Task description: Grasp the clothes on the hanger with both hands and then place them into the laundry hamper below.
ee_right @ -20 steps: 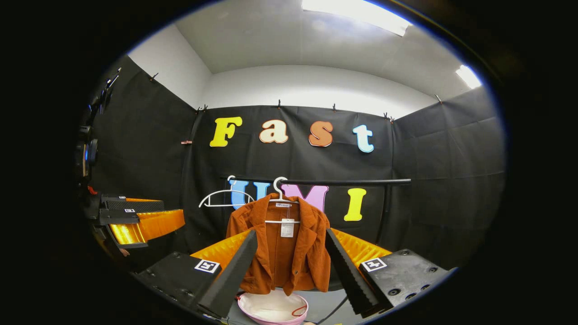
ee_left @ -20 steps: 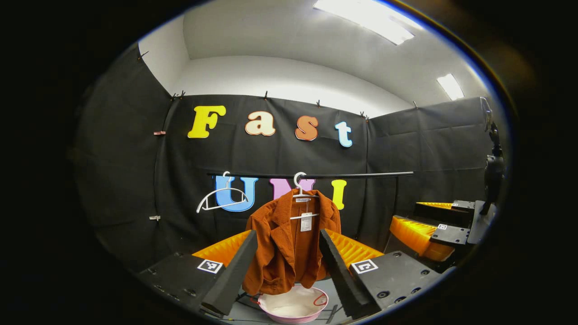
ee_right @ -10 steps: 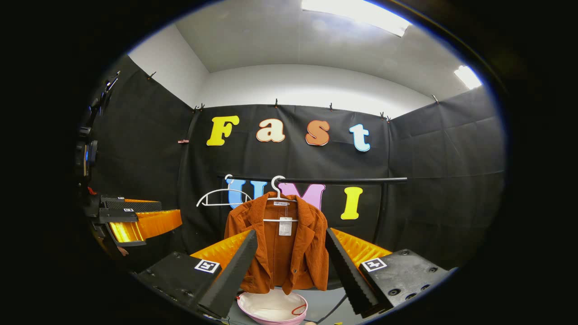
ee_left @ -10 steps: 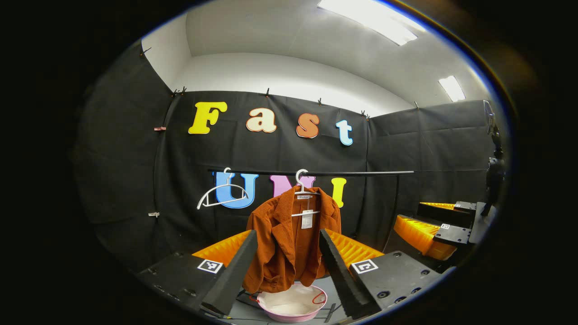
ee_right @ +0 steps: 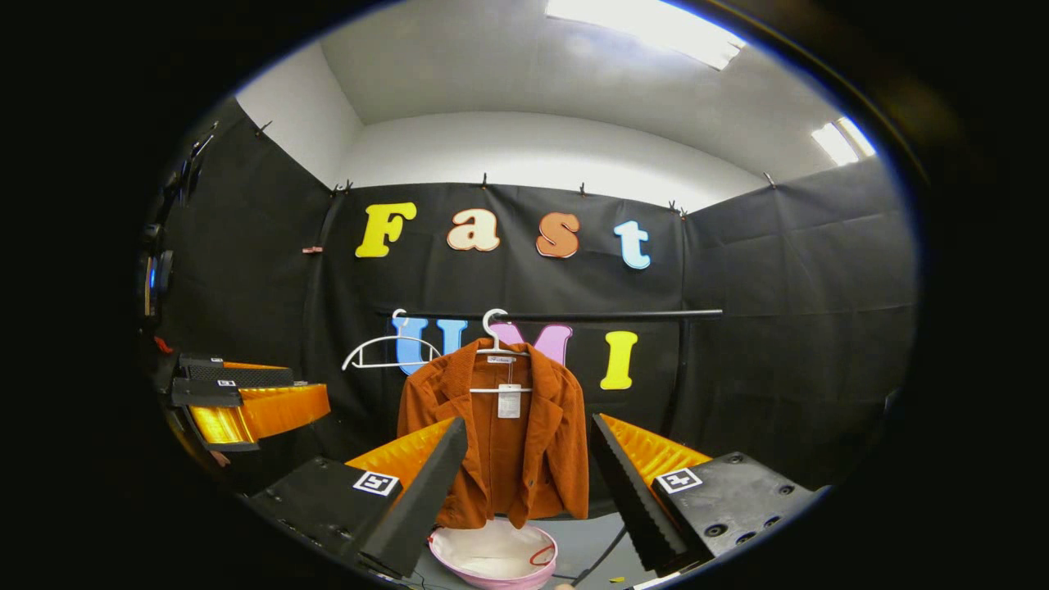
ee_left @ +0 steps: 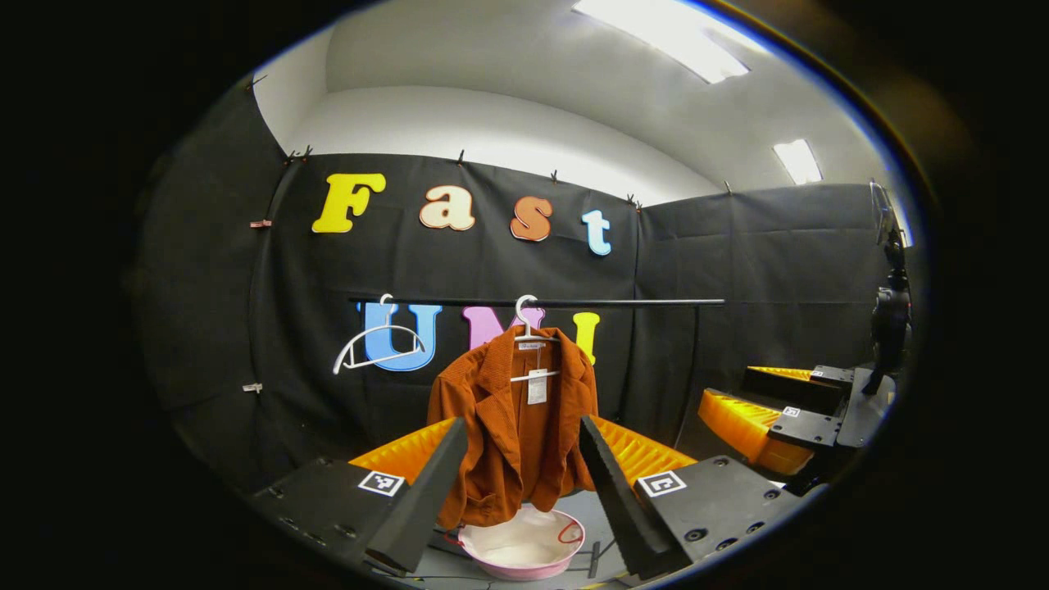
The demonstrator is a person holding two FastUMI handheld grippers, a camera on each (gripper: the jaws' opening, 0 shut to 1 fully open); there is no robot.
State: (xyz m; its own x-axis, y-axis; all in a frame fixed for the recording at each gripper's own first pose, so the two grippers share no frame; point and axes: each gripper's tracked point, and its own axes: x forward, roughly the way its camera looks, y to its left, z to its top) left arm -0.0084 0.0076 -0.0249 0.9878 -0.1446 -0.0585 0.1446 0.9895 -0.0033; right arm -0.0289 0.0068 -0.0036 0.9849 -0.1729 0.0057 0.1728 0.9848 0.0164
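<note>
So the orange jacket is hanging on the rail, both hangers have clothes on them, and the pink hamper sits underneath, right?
Not quite. The orange jacket hangs on the rail and the pink hamper sits underneath, but only one hanger is dressed. The second hanger, beside the jacket, is bare, as the right gripper view shows.

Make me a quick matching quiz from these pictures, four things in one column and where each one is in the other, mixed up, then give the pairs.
Things:
1. orange jacket
2. empty white hanger
3. pink hamper
4. left gripper

Places or states:
A. on the floor, under the jacket
B. open, short of the jacket
C. bare on the rail, beside the jacket
D. hanging on a white hanger from the black rail

Pairs: 1-D, 2-C, 3-A, 4-B
</note>
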